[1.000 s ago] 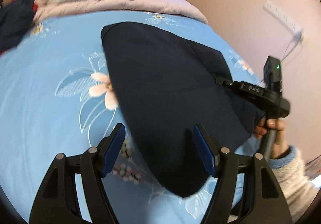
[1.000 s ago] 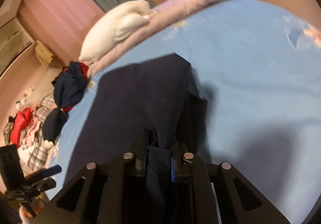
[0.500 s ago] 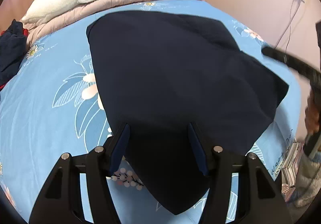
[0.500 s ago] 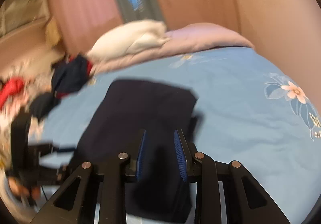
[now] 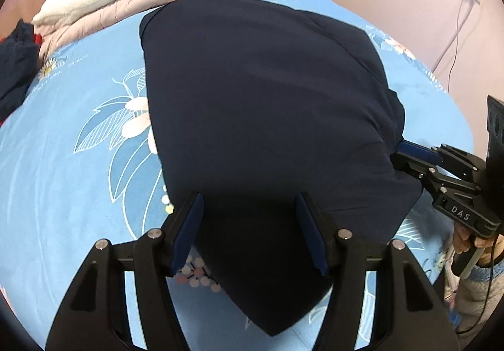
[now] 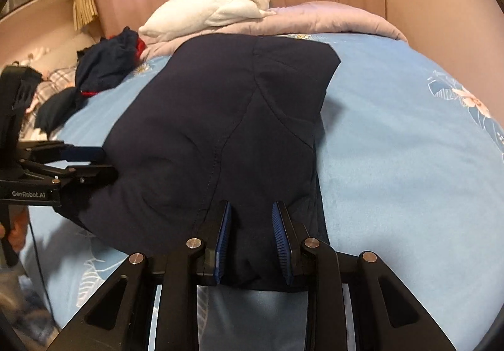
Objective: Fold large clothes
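While left view hides it, clothes pile (image 6: 104, 67) shows right.

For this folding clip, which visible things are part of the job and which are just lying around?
In use: navy garment spread on the blue floral sheet; left tool and right tool, both open over it.

Lying about: white towel, pink quilt, clothes pile.

dark navy garment (image 5: 261, 118), folded, flat on blue floral bedsheet (image 5: 78, 162)
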Available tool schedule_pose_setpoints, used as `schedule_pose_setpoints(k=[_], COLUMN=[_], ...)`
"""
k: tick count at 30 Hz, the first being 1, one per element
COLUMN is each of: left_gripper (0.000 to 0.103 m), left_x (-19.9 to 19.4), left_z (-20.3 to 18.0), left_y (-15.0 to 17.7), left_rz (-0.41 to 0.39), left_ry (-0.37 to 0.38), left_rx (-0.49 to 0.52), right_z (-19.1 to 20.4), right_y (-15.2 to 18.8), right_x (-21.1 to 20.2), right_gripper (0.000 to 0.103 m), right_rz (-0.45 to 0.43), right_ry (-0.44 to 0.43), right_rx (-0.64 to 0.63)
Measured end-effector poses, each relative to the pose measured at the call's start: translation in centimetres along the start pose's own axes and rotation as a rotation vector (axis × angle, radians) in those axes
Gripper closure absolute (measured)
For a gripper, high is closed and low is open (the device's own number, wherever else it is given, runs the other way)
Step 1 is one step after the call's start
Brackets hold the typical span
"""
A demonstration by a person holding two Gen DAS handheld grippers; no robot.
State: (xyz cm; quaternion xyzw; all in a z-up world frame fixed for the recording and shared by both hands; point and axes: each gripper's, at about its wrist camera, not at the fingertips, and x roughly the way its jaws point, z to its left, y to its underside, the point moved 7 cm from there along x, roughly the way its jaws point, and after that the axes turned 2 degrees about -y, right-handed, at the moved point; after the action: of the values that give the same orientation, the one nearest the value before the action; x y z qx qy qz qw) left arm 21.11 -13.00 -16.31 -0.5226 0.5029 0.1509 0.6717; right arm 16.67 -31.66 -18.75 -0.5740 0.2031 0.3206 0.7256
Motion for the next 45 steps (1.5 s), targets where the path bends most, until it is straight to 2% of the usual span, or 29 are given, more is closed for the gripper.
schedule_pose_setpoints(k=[3, 6, 11, 15, 18, 23, 24, 27, 30, 34, 38, 40, 43, 45], left_gripper=[0.042, 0.042, 0.043, 0.044, 0.045, 0.045, 0.045, 0.045, 0.045, 0.045, 0.045, 0.043, 0.043, 0.043], left_x=[-1.4, -2.8, -1.9, 0.7, 2.4, 6.2, 6.7, 7.4, 6.5, 3.8, -0.8, -2.8, -4.0, -4.1], left_z=[0.6, 1.5, 3.6, 5.3, 6.0, 6.3, 6.2, 6.0, 6.1, 5.8, 4.3, 3.6, 2.8, 1.9], left_y=[-0.7, -2.6, -7.2, -9.9, -10.7, -9.8, -9.7, -9.8, -9.9, -9.0, -6.6, -5.1, -2.9, -2.2], left_rz=[-0.02, -0.077, -0.124, -0.111, -0.095, 0.007, 0.019, 0.036, 0.032, -0.001, -0.091, -0.127, -0.126, -0.123], left_ry=[0.039, 0.082, 0.099, 0.099, 0.077, 0.08, 0.078, 0.062, 0.046, 0.066, 0.073, 0.092, 0.096, 0.087], left_rx=[-0.027, -0.068, -0.145, -0.208, -0.228, -0.251, -0.243, -0.21, -0.212, -0.218, -0.157, -0.141, -0.126, -0.113], right_z=[0.1, -0.4, -2.1, -3.0, -3.8, -5.6, -5.9, -6.0, -5.2, -4.1, -3.2, -2.2, -1.0, -0.3], right_y=[-1.0, -3.1, -8.1, -11.1, -11.8, -8.9, -8.5, -8.2, -8.3, -9.0, -8.6, -7.8, -6.4, -6.5], right_x=[-2.0, -3.3, -1.7, 1.5, 5.2, 9.8, 10.2, 9.8, 8.5, 4.6, 0.2, -1.4, -2.6, -1.8], right_gripper=[0.072, 0.07, 0.07, 0.07, 0.07, 0.07, 0.07, 0.07, 0.07, 0.07, 0.07, 0.07, 0.07, 0.07], right_rz=[-0.047, -0.107, -0.165, -0.152, -0.081, 0.086, 0.098, 0.091, 0.074, -0.044, -0.135, -0.151, -0.151, -0.13], right_ry=[-0.066, -0.12, -0.096, -0.107, -0.046, 0.034, 0.021, 0.009, 0.094, 0.114, 0.123, 0.124, 0.112, 0.107], right_rx=[0.034, 0.071, 0.117, 0.152, 0.152, 0.173, 0.188, 0.207, 0.159, 0.101, 0.069, 0.049, 0.026, 0.027])
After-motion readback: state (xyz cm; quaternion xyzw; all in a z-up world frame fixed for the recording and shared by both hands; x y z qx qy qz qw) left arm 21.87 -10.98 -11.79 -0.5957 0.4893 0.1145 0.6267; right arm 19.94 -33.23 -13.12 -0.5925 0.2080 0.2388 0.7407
